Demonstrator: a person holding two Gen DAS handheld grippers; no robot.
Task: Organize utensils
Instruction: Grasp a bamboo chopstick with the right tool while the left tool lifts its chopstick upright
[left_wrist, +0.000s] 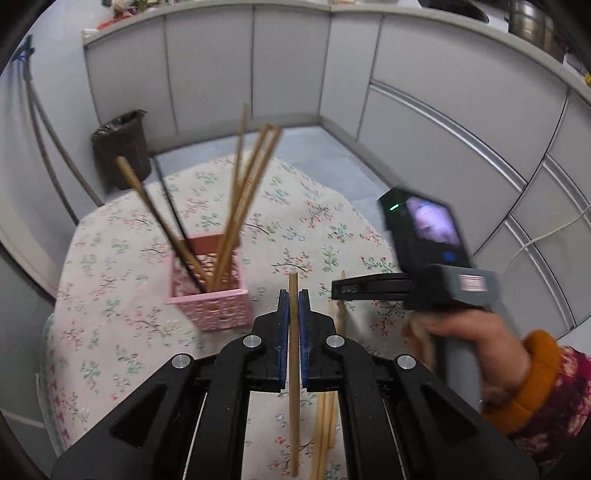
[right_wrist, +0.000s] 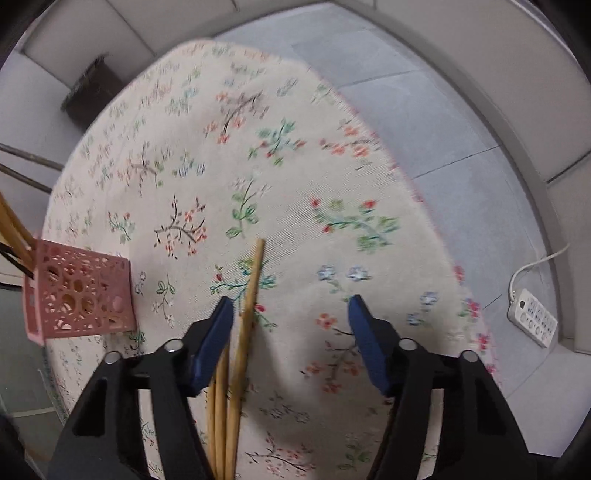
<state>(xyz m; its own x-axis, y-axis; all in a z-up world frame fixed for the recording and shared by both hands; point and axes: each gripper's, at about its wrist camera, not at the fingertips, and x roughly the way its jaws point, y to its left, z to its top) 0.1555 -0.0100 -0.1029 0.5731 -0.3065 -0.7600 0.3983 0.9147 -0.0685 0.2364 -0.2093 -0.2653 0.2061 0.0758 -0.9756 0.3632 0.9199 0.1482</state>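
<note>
The left tongs (left_wrist: 294, 295) were pinched on a single chopstick (left_wrist: 293, 369), held just right of the pink basket (left_wrist: 218, 306), which already carried several chopsticks. The right tongs (right_wrist: 291, 306) gaped wide and held nothing, poised over the loose chopsticks (right_wrist: 236, 354) on the floral tabletop (right_wrist: 258, 147), right of the basket. Judged step: carrying one stick over. Next it needed tipping upright above the basket's mouth before release.
</note>
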